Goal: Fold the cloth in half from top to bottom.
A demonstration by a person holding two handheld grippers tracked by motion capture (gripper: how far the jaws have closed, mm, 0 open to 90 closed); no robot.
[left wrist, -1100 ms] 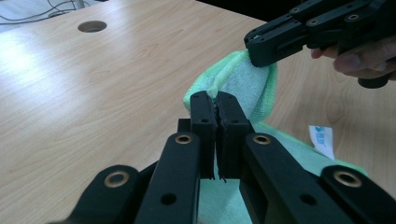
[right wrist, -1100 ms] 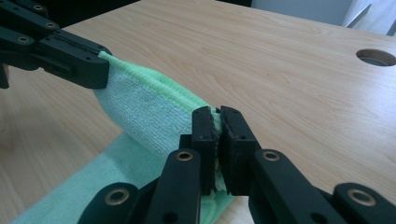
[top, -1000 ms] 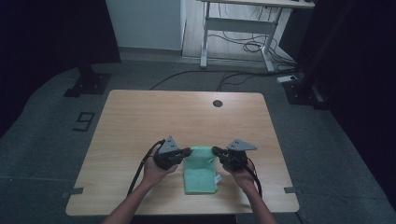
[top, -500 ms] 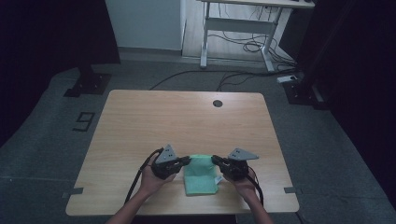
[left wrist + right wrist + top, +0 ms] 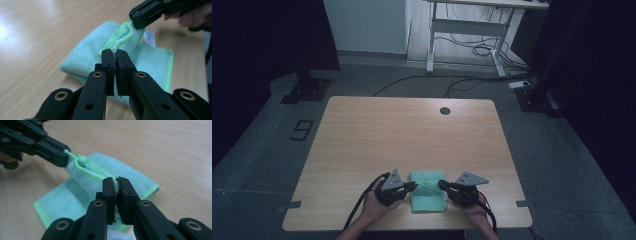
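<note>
A: Item one, cloth [image 5: 428,197]. Colour?

B: Mint green, brighter green hem. Terry pile. Folded into a small rectangle, lying on the table [image 5: 412,135] near its front edge, between the two hands.

A: Item two, left gripper [image 5: 411,186].

B: Black, two jaws, grey plate on top, cable trailing toward the person. The jaws stand all but together, pinching the cloth's hem. In the left gripper view the hem [image 5: 115,44] runs up from between the pads toward the other gripper.

A: Item three, right gripper [image 5: 443,184].

B: Same make. Its jaws are likewise nearly closed and clamp the same hem further along. In the right gripper view the fabric bunches into a ridge [image 5: 87,170] between the two sets of jaws.

A: Condition of the cloth?

B: The top layer's edge is lifted off the rest; the lower layers lie flat on the wood. A small white tag [image 5: 149,37] shows at the far side.

A: Other entries?

B: A dark round hole [image 5: 444,110] near the table's far edge. Behind the table, a white desk frame [image 5: 467,35] with cables on the floor.
</note>
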